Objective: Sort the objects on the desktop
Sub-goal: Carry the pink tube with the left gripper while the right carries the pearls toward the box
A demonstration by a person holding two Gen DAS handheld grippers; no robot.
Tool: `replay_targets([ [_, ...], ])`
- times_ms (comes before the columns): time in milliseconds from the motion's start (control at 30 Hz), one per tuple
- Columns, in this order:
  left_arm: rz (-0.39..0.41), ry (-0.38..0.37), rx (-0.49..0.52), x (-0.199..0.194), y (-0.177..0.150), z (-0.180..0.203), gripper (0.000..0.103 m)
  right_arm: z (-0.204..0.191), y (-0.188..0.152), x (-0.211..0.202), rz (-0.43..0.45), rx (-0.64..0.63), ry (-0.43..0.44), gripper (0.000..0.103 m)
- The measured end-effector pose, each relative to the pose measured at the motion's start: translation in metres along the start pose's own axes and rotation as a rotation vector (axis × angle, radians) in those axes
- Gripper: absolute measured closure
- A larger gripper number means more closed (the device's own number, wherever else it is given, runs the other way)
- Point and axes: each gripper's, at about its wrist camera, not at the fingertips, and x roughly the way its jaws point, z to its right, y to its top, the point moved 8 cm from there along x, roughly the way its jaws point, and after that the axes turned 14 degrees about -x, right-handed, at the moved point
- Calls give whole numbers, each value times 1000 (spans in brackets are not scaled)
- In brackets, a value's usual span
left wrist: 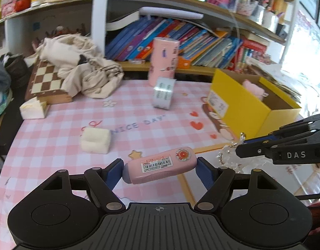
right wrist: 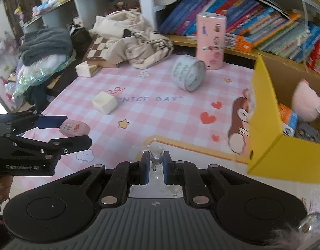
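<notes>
My left gripper point(left wrist: 159, 169) is shut on a pink oblong case with a barcode label point(left wrist: 160, 164), held endwise between the blue pads above the pink checked mat; it also shows in the right wrist view point(right wrist: 74, 127). My right gripper point(right wrist: 155, 164) is shut on a clear crystal trinket with a silver bead point(right wrist: 156, 158); in the left wrist view the trinket point(left wrist: 229, 155) sits at the right gripper's tips. A yellow cardboard box point(right wrist: 270, 129) stands open at the right, holding a pink plush point(right wrist: 308, 102) and a small orange-blue carton point(right wrist: 289, 120).
A white cube point(right wrist: 104, 103), a grey tape roll on its side point(right wrist: 189, 73) and a tall pink canister point(right wrist: 211, 41) stand on the mat. A chessboard point(left wrist: 47, 79) under a cream cloth point(left wrist: 80, 70) lies at the back left. Bookshelves line the back.
</notes>
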Motion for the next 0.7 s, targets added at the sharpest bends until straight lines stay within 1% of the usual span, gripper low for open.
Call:
replay_targets([
  [467, -62, -102, 108, 6, -14, 37, 27, 14, -31, -24, -9, 124, -73, 91],
  [700, -79, -165, 166, 8, -20, 60, 27, 23, -44, -39, -8, 172, -132, 91],
])
